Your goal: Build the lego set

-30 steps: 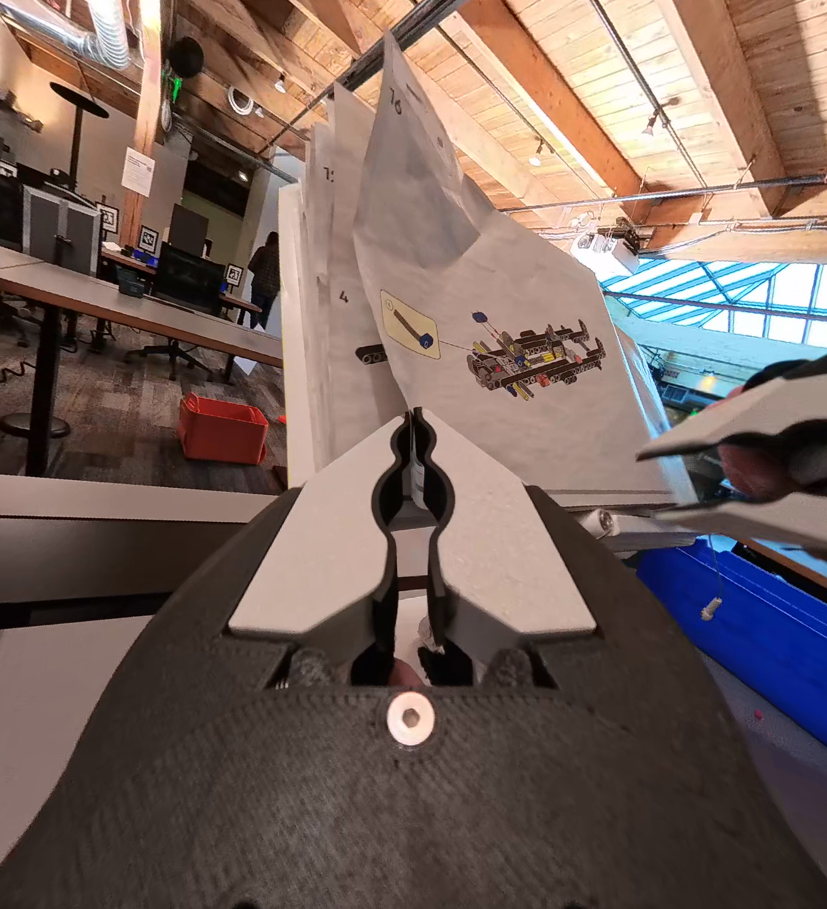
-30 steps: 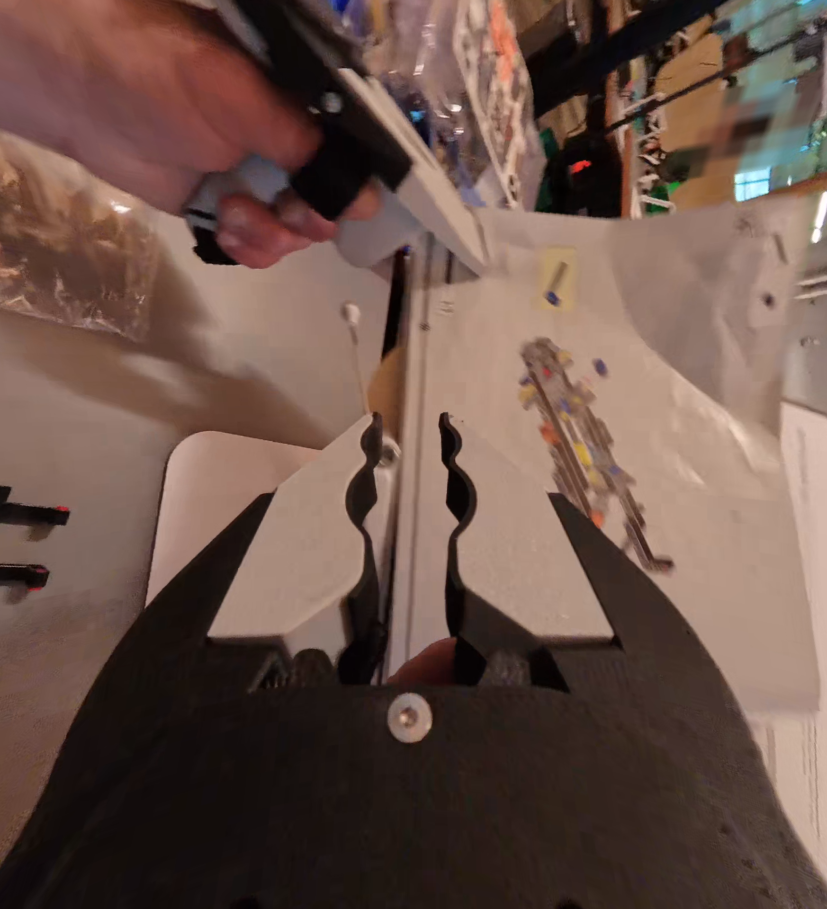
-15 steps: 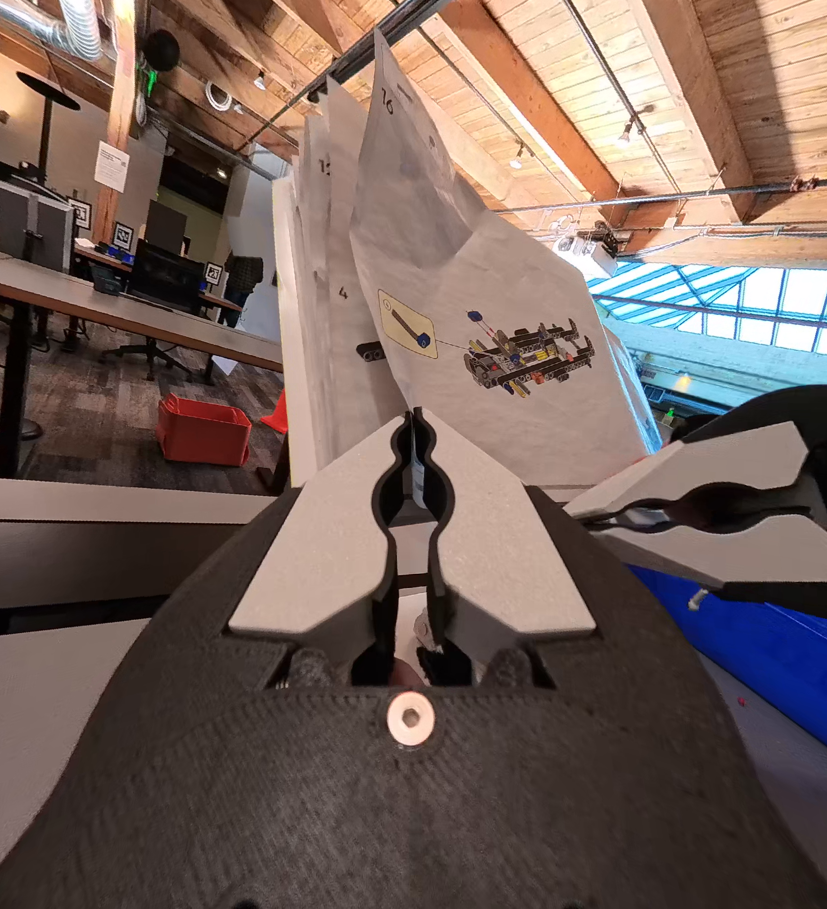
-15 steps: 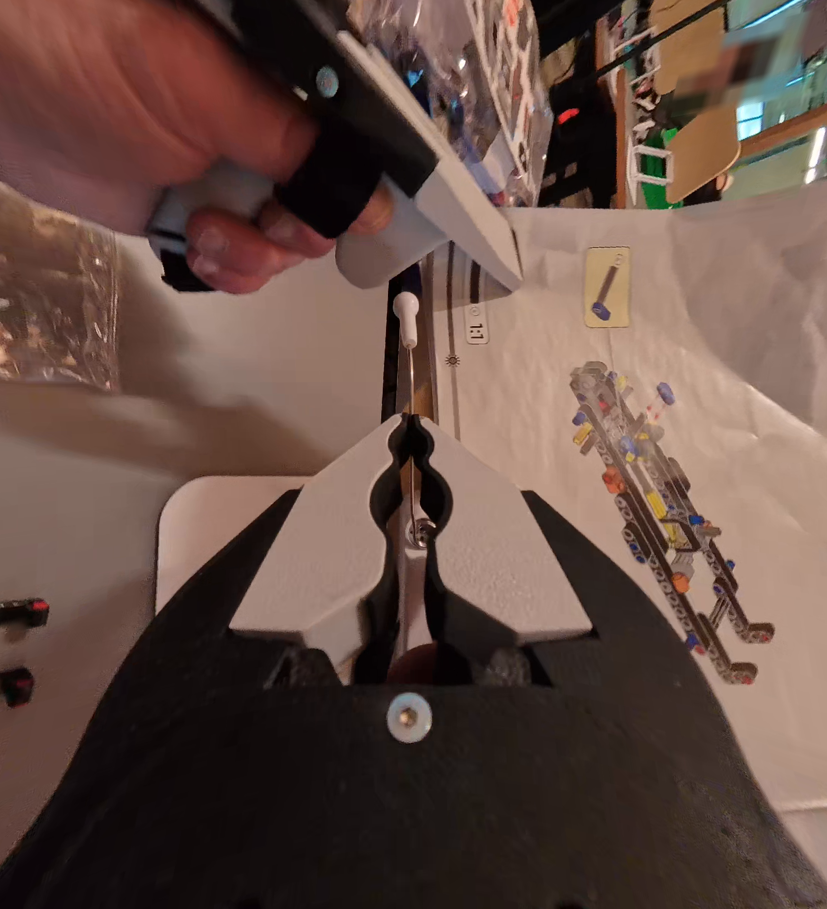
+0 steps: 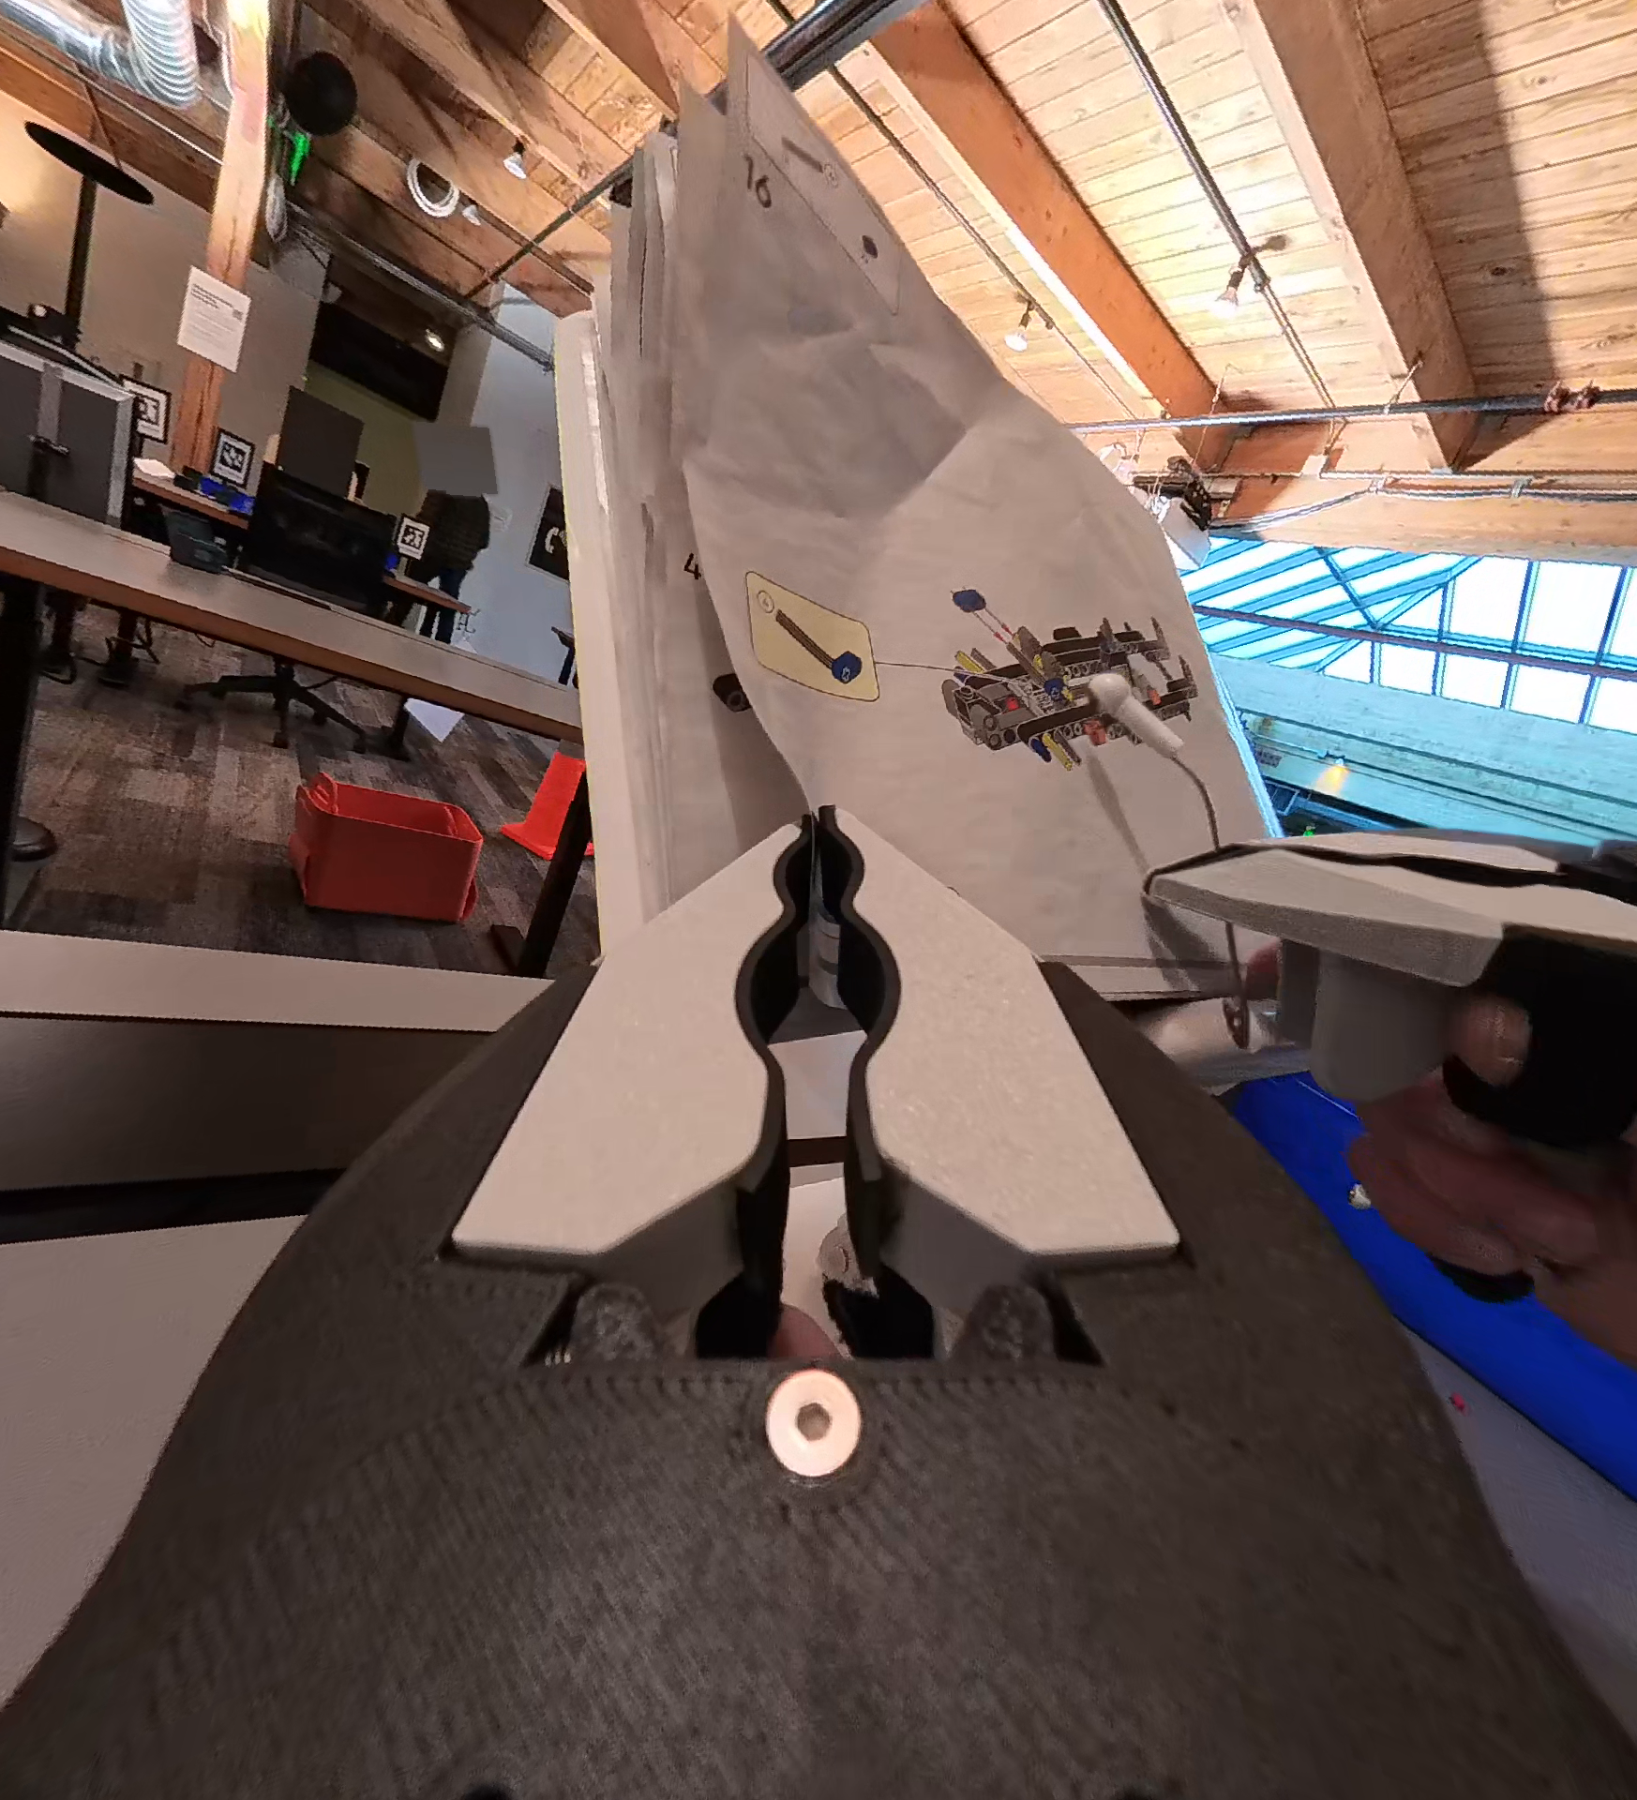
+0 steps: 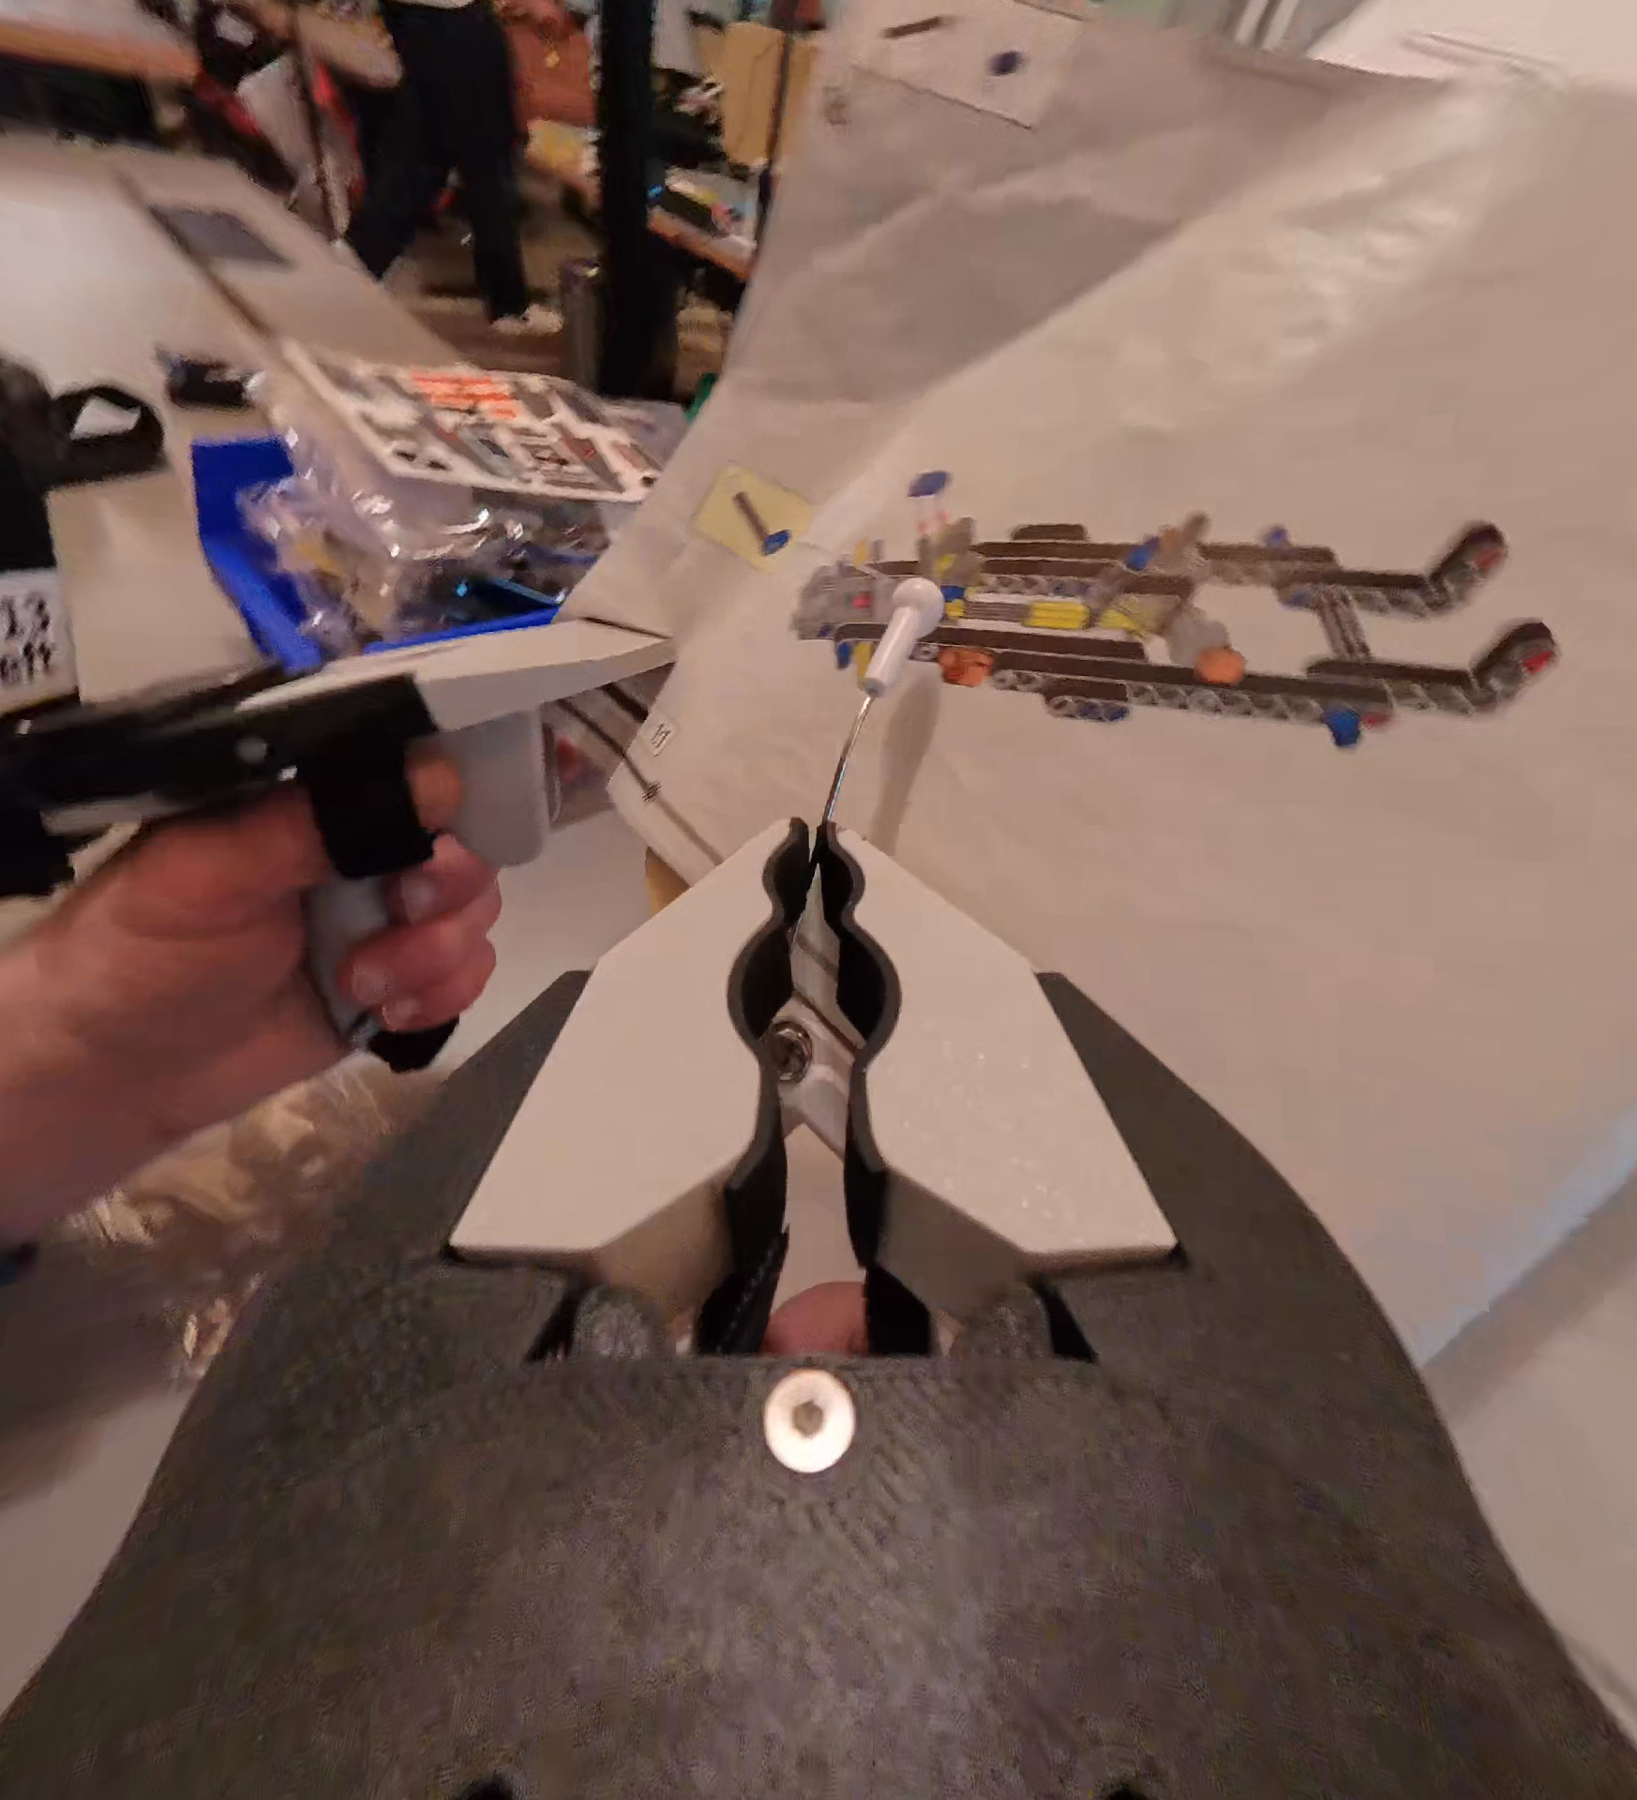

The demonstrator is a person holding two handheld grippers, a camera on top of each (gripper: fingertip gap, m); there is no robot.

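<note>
Holding the booklet (image 5: 941,545) upright above the bench (image 6: 1574,1461), the left gripper (image 5: 816,828) has its jaws pinched on the lower page edges; the right gripper (image 6: 810,838) is pressed onto a wire page-holder arm (image 6: 897,633). Pages look thin, floppy and easily torn, so grip near the spine.

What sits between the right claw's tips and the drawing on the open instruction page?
Only the wire page holder: its wire rises from the shut right claw, white tip over the instruction page. Right wrist view.
</note>
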